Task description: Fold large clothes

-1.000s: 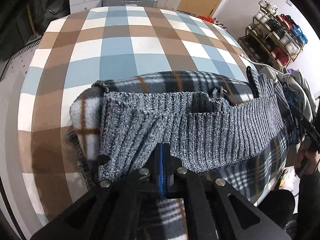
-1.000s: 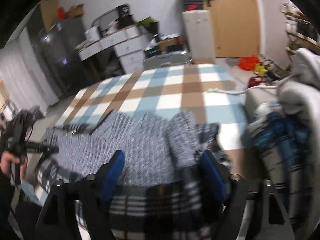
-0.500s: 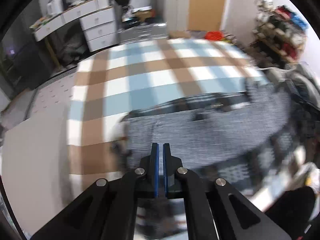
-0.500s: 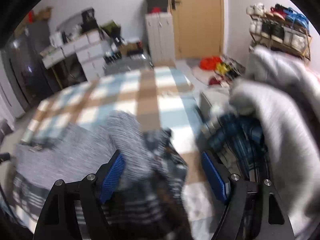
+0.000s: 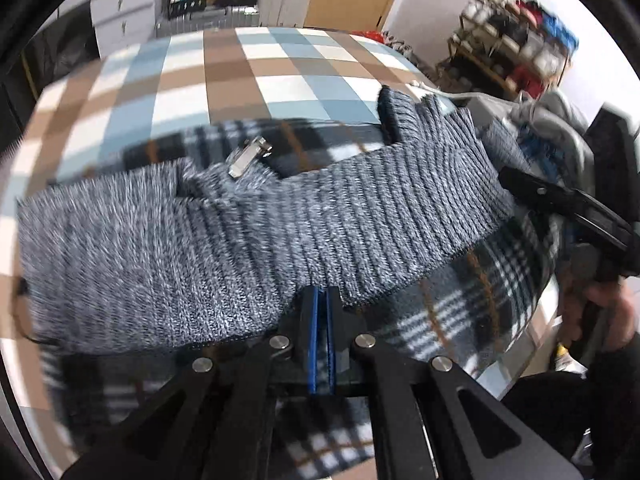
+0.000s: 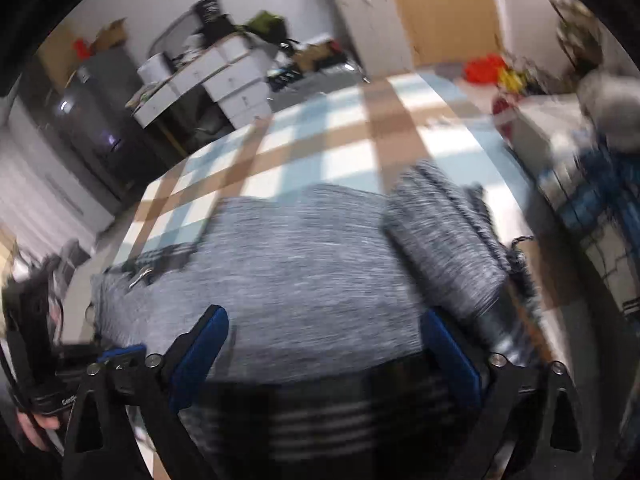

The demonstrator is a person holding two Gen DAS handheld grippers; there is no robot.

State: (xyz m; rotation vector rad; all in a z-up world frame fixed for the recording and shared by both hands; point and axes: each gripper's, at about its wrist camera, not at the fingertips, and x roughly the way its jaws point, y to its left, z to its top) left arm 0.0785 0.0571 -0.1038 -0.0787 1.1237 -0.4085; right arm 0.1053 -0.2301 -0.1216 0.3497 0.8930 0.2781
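So we've got the grey ribbed knit (image 5: 248, 240) folded into a wide band on the plaid fleece (image 5: 472, 304), on the checked bed (image 5: 224, 64). Left gripper (image 5: 320, 312) is pinched together, nothing in it. Right gripper (image 6: 324, 344) just spread wider, hovering empty over the knit.

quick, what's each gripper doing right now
Left gripper: shut, holding nothing.
Right gripper: open, jaws just widened, over the sweater.
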